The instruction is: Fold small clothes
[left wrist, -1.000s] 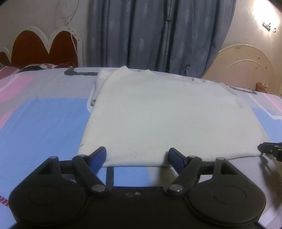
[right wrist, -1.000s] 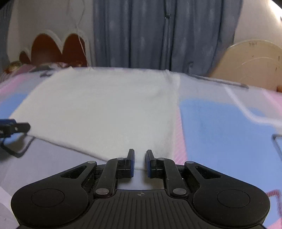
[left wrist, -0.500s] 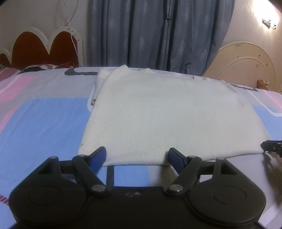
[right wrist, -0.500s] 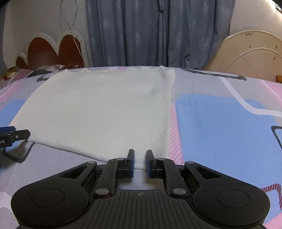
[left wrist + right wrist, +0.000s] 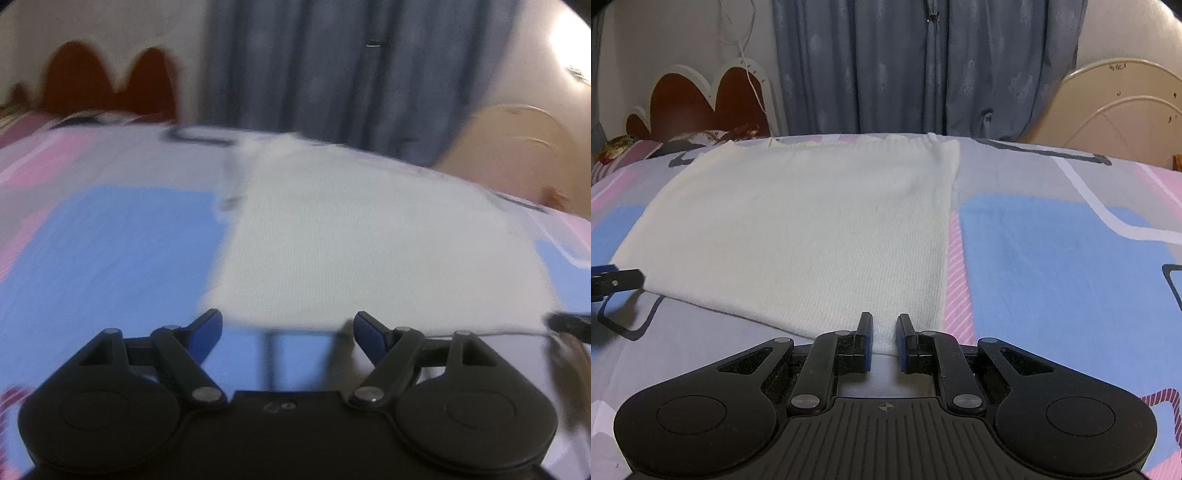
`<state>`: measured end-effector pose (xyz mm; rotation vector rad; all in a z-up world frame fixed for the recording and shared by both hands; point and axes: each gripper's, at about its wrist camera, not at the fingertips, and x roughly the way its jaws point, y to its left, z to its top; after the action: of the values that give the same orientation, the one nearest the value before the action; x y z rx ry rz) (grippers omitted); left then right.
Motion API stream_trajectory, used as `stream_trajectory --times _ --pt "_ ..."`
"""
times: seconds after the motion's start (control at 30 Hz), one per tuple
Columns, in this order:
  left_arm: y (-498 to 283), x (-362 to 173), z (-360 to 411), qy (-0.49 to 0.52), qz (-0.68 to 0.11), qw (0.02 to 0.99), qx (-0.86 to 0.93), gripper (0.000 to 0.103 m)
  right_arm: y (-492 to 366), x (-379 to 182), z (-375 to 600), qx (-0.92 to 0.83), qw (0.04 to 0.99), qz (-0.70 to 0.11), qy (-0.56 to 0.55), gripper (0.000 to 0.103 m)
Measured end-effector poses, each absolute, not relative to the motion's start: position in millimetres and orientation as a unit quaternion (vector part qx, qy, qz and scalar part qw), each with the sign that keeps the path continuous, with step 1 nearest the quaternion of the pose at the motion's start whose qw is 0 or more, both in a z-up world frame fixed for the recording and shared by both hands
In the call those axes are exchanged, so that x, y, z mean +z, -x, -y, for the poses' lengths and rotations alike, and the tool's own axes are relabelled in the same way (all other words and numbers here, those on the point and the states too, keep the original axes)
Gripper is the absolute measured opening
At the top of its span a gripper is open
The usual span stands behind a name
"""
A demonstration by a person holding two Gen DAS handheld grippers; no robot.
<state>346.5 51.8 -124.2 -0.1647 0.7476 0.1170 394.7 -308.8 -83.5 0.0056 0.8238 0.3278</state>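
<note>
Left wrist view, blurred: the left tool [image 5: 288, 326] sits at the bottom centre with its blue-tipped fingers [image 5: 208, 326] spread wide, released, gripping nothing. The sweater [image 5: 369, 240], a cream knit rectangle, lies flat on the bed [image 5: 110, 240], filling the centre and right of the frame; its near hem runs just above the fingertips. The bed cover is patterned in blue, pink and grey blocks. At the right edge, a dark tip of the right tool [image 5: 570, 323] meets the hem's corner.

Right wrist view, sharp: the right tool [image 5: 884, 341] is at the bottom centre, fingers [image 5: 866, 339] parallel with a narrow gap, the sweater's [image 5: 812, 229] near corner lying between them. Whether they pinch it I cannot tell. The knit shows fine ribs. The left tool [image 5: 617, 282] touches the hem at the left edge.
</note>
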Motion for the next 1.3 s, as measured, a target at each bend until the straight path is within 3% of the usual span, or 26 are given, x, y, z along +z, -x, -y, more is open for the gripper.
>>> stream_trajectory --times 0.1,0.2,0.43,0.67,0.87,0.97,1.0,1.17,1.23,1.3 --pt "-324.8 -120.6 -76.7 0.165 -0.35 0.919 0.075 0.074 -395.0 -77.9 308.9 0.149 0.903 -0.402 0.0 0.011" --pt "-317.6 -123.7 -83.1 0.245 -0.345 0.905 0.033 0.048 -383.0 -64.1 309.6 0.154 0.916 -0.37 -0.019 0.011" --pt "-336.1 -155.2 -92.4 0.429 -0.291 0.855 0.026 0.05 -387.2 -35.8 289.5 0.213 0.922 -0.314 -0.082 0.011" --pt "-364.9 -164.0 -88.7 0.459 -0.256 0.85 0.026 0.049 -430.2 -45.8 255.9 0.237 0.911 -0.319 -0.106 0.011" --pt "-385.1 -166.3 -87.5 0.467 -0.238 0.851 0.04 0.041 -467.6 -59.8 223.6 0.254 0.906 -0.318 -0.117 0.011" --pt "-391.1 -166.9 -84.8 0.455 -0.239 0.857 0.047 0.025 -483.1 -65.5 210.9 0.261 0.904 -0.316 -0.12 0.011" --pt "-388.3 -167.8 -86.2 0.455 -0.242 0.855 0.052 0.008 -488.1 -68.2 206.9 0.263 0.903 -0.317 -0.122 0.011" --pt "-381.7 -172.4 -89.5 0.464 -0.223 0.855 0.056 0.01 -501.8 -88.1 188.0 0.266 0.899 -0.336 -0.092 0.011" --pt "-384.6 -171.3 -88.9 0.469 -0.221 0.853 0.053 0.02 -501.1 -94.9 189.0 0.268 0.9 -0.33 -0.094 0.01" --pt "-390.2 -168.2 -89.7 0.467 -0.222 0.854 0.049 0.022 -501.1 -96.7 190.0 0.268 0.9 -0.33 -0.098 0.009"
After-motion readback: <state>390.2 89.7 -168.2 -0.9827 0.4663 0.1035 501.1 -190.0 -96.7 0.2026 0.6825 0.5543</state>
